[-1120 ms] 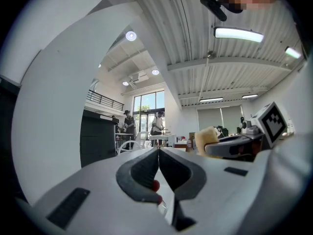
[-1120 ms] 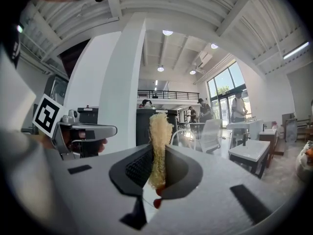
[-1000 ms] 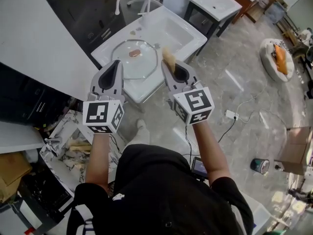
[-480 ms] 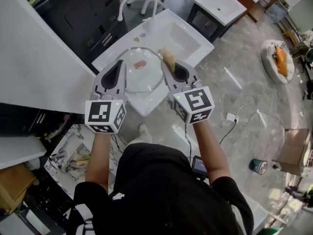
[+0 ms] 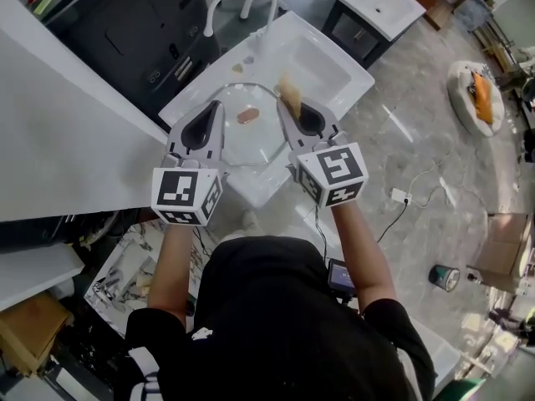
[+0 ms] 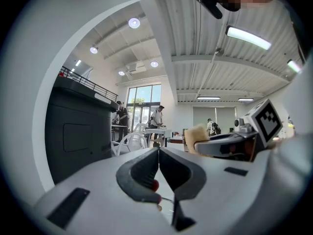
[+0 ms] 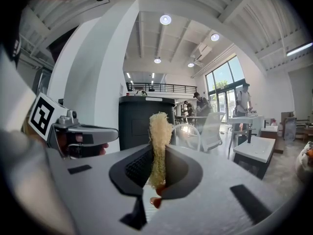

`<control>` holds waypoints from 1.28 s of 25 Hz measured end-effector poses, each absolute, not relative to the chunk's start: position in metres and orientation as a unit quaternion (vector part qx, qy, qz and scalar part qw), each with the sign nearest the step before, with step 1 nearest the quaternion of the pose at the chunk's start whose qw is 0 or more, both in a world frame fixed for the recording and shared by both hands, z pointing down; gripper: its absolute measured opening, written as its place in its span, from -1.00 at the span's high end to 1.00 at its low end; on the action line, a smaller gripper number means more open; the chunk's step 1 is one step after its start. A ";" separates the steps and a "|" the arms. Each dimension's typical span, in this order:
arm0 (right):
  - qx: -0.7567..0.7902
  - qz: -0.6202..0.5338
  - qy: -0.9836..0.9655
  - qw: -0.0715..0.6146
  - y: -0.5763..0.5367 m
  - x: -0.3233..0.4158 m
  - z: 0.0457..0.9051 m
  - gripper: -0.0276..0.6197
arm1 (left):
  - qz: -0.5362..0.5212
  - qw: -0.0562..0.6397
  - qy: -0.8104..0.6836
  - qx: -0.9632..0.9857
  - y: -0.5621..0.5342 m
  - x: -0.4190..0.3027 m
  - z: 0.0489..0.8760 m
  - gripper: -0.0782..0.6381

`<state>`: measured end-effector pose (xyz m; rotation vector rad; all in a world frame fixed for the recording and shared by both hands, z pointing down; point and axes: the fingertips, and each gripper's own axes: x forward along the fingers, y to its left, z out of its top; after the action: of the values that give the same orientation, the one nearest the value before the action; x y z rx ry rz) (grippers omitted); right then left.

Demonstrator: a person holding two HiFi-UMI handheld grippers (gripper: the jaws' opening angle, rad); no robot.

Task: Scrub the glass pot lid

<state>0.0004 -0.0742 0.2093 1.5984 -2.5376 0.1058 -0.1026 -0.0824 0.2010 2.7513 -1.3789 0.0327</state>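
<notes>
head view: a person in a black top is holding a gripper in each hand over a white sink unit, both reaching forward side by side. the glass pot lid is lying flat on the sink's counter, to the left of the basin, with its brownish knob facing up. the left gripper is hovering over the lid's left edge, and the right gripper is hovering over its right edge. a yellowish sponge is sticking out past the right gripper's tips, above the far right rim of the lid. a marker cube is sitting at the back of each gripper. grey marbled floor is showing to the right of the sink

left gripper view: the two dark jaws are pressing flat against each other, clenched with nothing between them. the right gripper is showing at the right with the sponge at its tip. a tall dark cabinet is standing to the left, and people are standing by a bright window far behind

right gripper view: the jaws are clamping the sponge, which is standing upright between the pads and rising above them. the left gripper is showing at the left
</notes>
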 end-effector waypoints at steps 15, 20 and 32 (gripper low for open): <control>0.522 0.066 -0.843 0.108 -0.110 0.021 0.249 0.88 | 0.030 0.069 -0.438 0.896 -0.118 -0.086 0.243 0.77; 0.506 0.079 -0.849 0.127 -0.129 0.025 0.270 0.88 | 0.051 0.085 -0.444 0.891 -0.136 -0.083 0.268 0.77; 0.464 0.117 -0.862 0.168 -0.154 0.032 0.328 0.88 | 0.102 0.110 -0.458 0.876 -0.158 -0.080 0.332 0.77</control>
<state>0.0318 -0.1541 0.3279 1.3188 -2.4531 0.3316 -0.0803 -0.1575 0.3317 2.5757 -1.3468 0.3013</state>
